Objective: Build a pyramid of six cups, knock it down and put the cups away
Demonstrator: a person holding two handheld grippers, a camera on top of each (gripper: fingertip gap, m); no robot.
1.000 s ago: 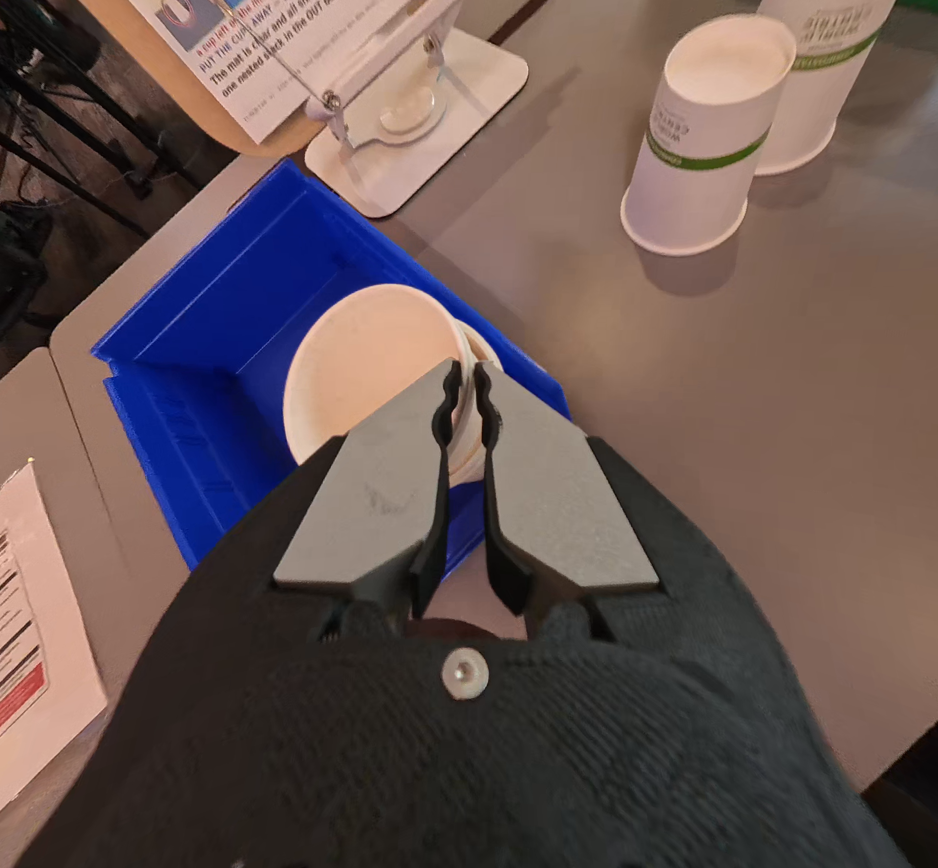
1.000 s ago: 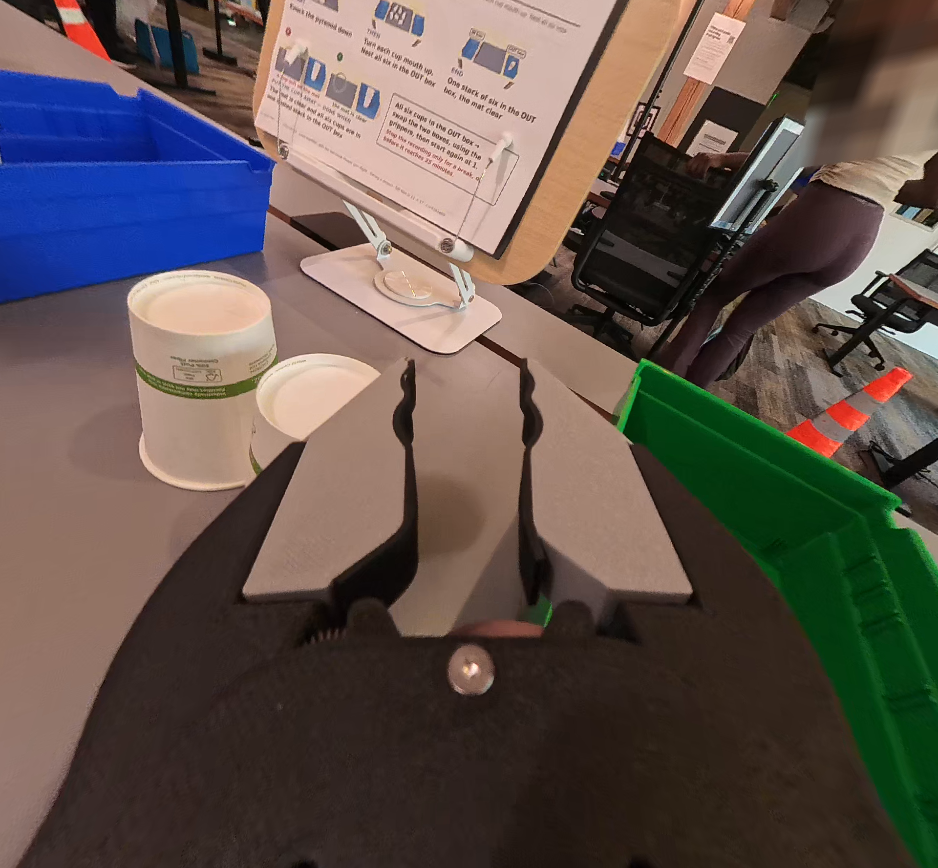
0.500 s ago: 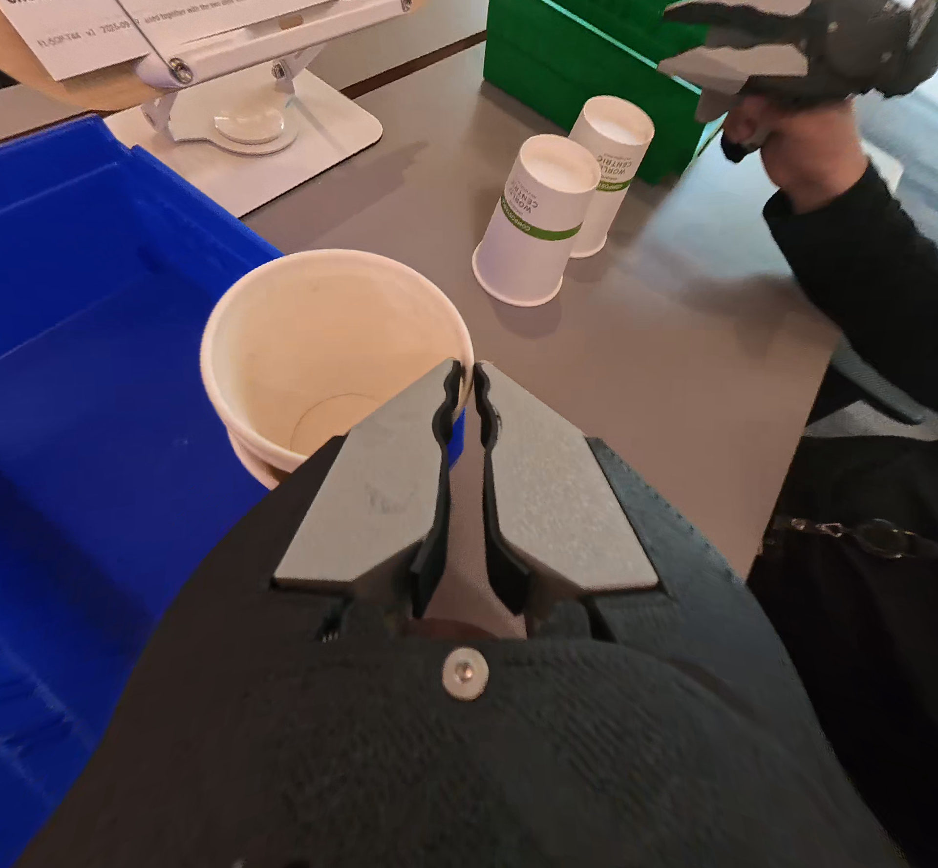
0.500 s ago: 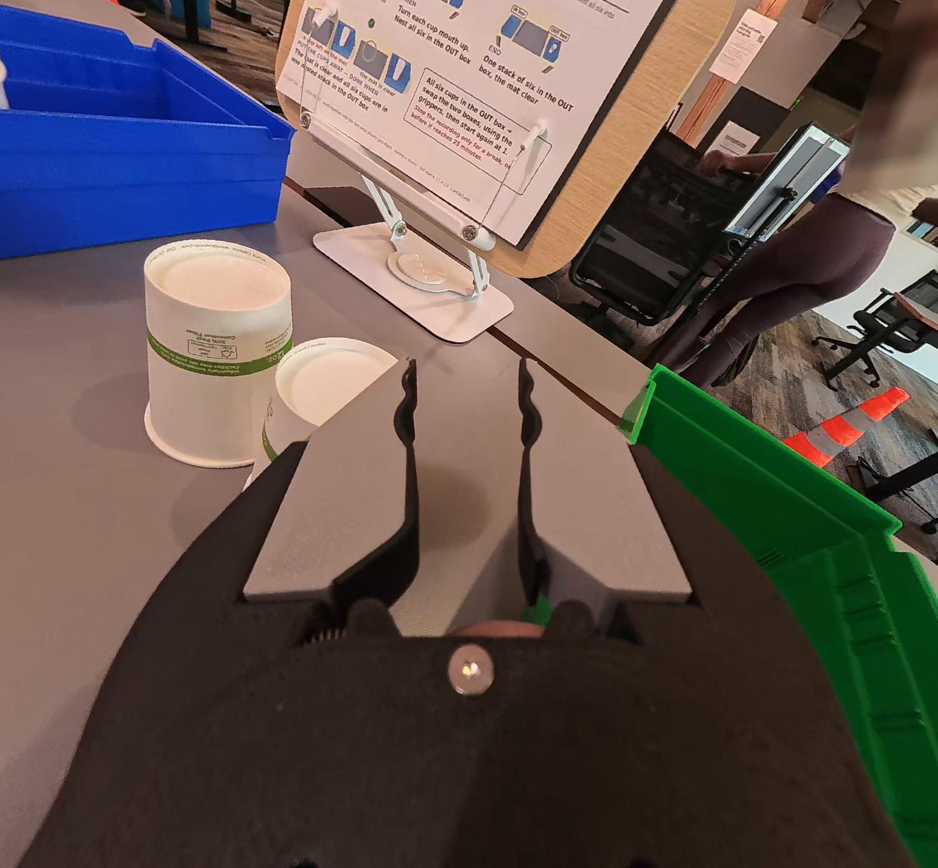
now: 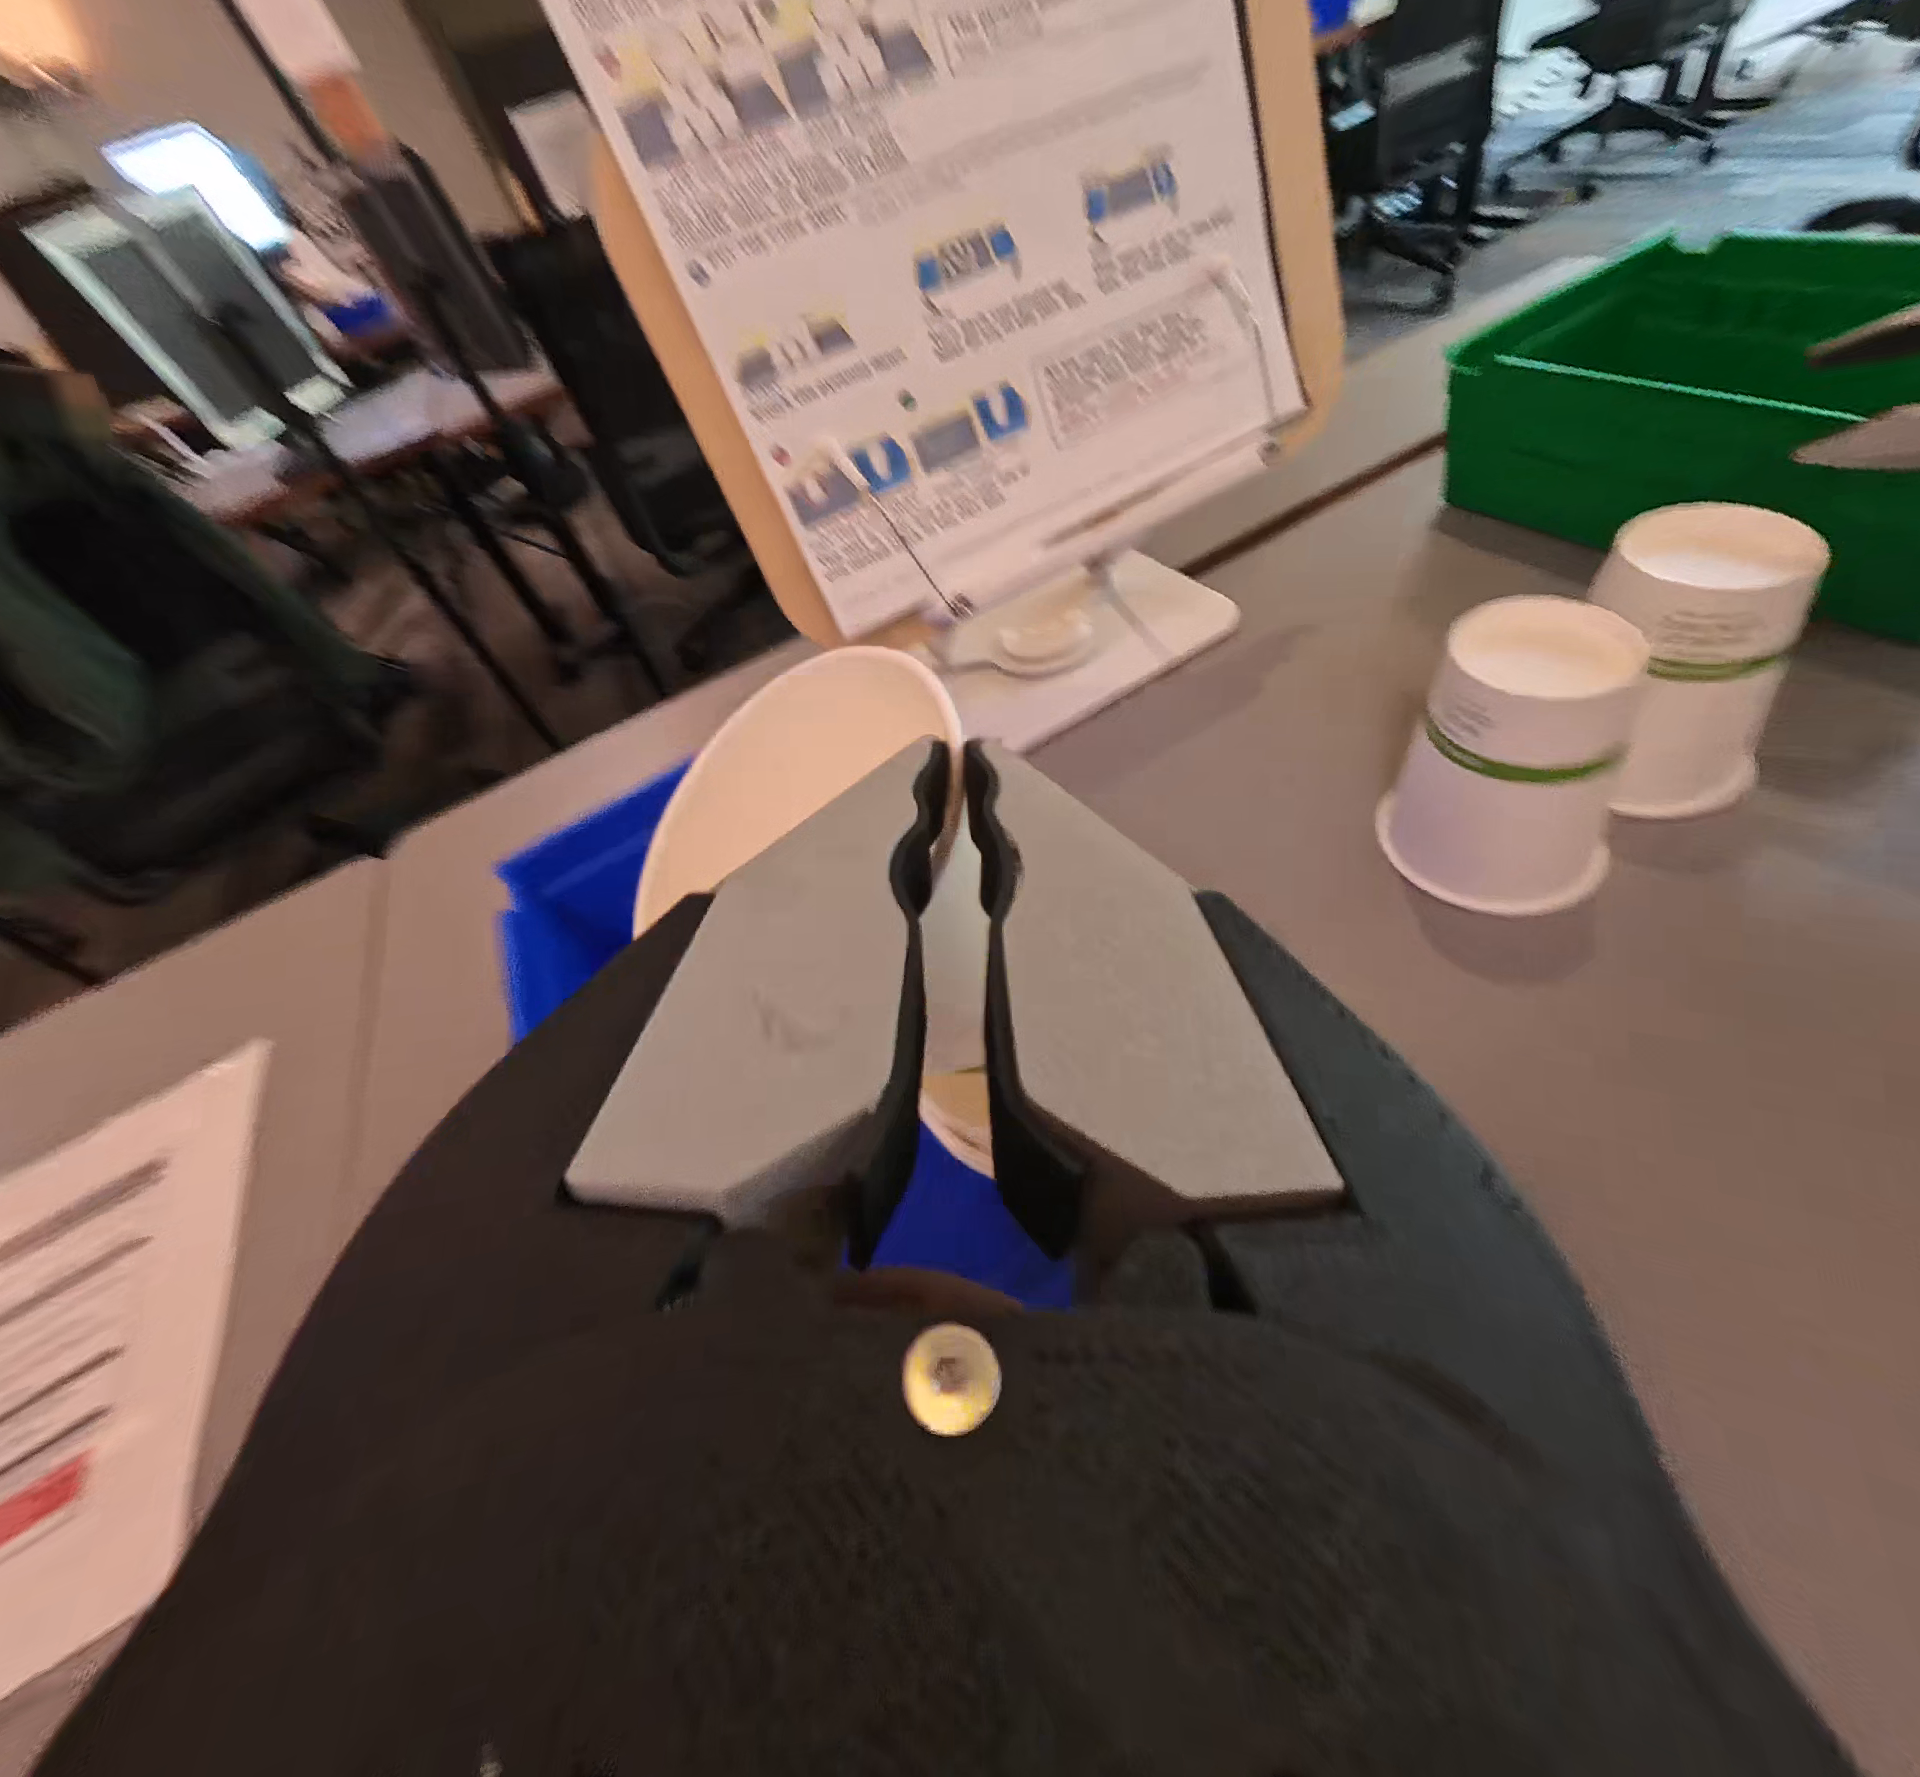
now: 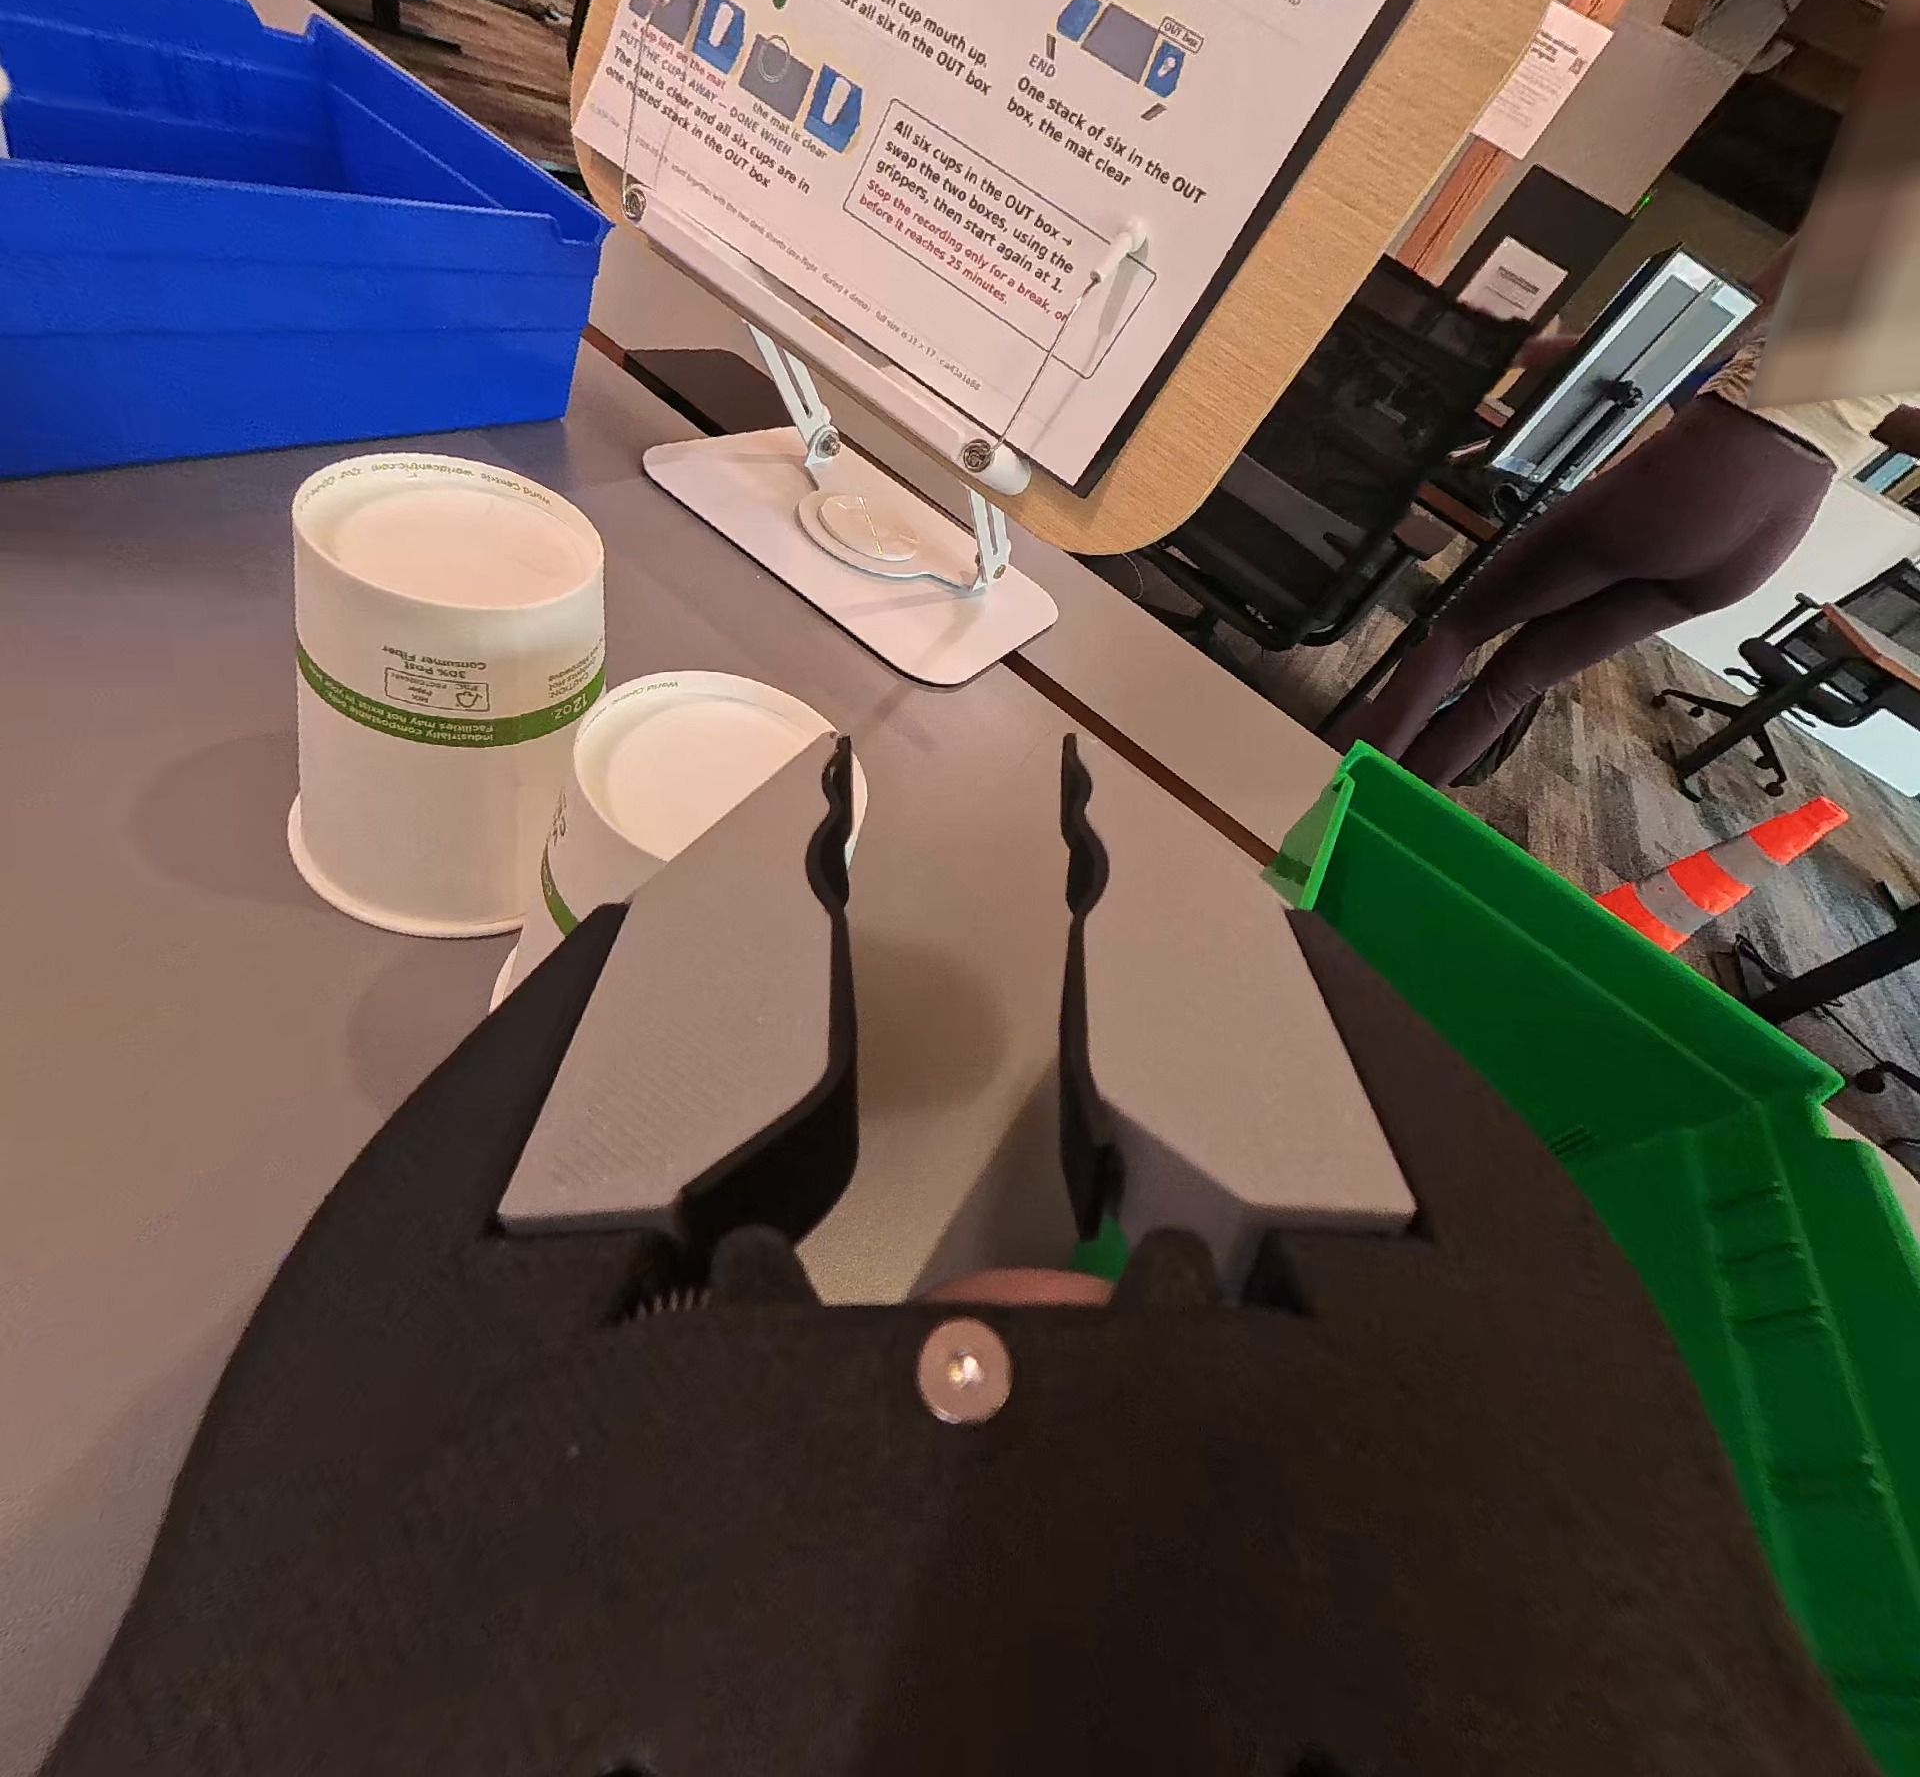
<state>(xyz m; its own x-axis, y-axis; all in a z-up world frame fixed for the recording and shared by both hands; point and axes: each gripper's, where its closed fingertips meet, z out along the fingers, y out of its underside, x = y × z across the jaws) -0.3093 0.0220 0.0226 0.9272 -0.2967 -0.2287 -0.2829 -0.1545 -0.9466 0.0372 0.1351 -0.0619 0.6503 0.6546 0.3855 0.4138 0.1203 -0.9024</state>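
Note:
My left gripper (image 5: 954, 759) is shut on the rim of a white paper cup (image 5: 790, 771). It holds the cup tilted, mouth toward the camera, above the blue bin (image 5: 582, 896). A second rim shows low between the fingers; I cannot tell whether it is a nested cup. Two white cups with green bands stand upside down on the grey table, one (image 5: 1507, 751) beside the other (image 5: 1704, 667). The right wrist view shows both cups, the farther one (image 6: 447, 688) and the nearer one (image 6: 686, 792). My right gripper (image 6: 951, 771) is open and empty, just right of the nearer cup.
A green bin (image 6: 1558, 1052) stands at the right and also shows in the left wrist view (image 5: 1662, 397). The blue bin (image 6: 260, 273) is at the left. An instruction board on a white stand (image 6: 862, 564) stands at the table's back edge. A paper sheet (image 5: 83, 1312) lies left. Left tips to right tips: about 40 centimetres.
My left gripper has lifted and tilted the cup up over the blue bin, and its view has swung upward. My right gripper, still open, has moved a little closer to the two cups.

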